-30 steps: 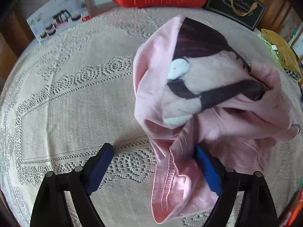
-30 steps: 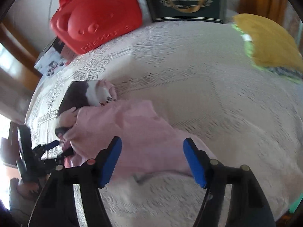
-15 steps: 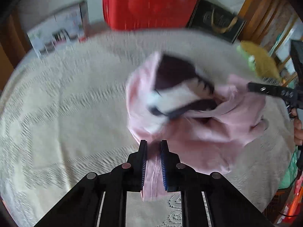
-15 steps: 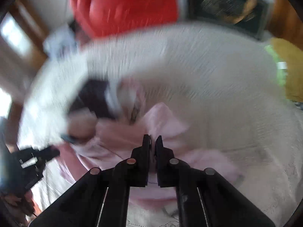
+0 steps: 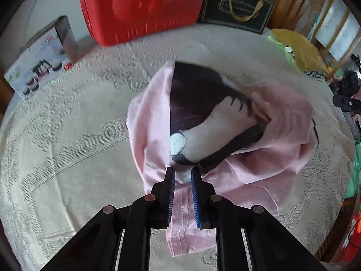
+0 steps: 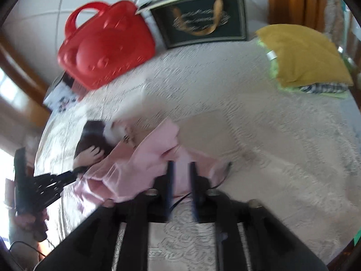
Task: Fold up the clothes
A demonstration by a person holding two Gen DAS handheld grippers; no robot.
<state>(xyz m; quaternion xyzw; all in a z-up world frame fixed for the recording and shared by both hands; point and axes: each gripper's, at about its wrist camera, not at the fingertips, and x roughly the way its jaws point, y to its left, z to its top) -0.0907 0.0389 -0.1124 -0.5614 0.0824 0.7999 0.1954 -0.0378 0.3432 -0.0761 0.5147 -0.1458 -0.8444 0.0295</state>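
Lace tablecloth (image 5: 67, 149) bears red case (image 5: 140, 6), box (image 5: 40, 54)

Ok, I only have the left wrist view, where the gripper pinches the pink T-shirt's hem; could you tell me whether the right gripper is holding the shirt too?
Observer: Yes. The right gripper looks closed on a fold of the pink T-shirt, though that view is blurred.
Operator: Thank you. Where is that fold relative to my gripper?
Observer: At the opposite end. The left gripper shows at the shirt's far left edge, beside the dark print.
Operator: And the red case's top, please?
Observer: The red carry case has a loop handle on top.
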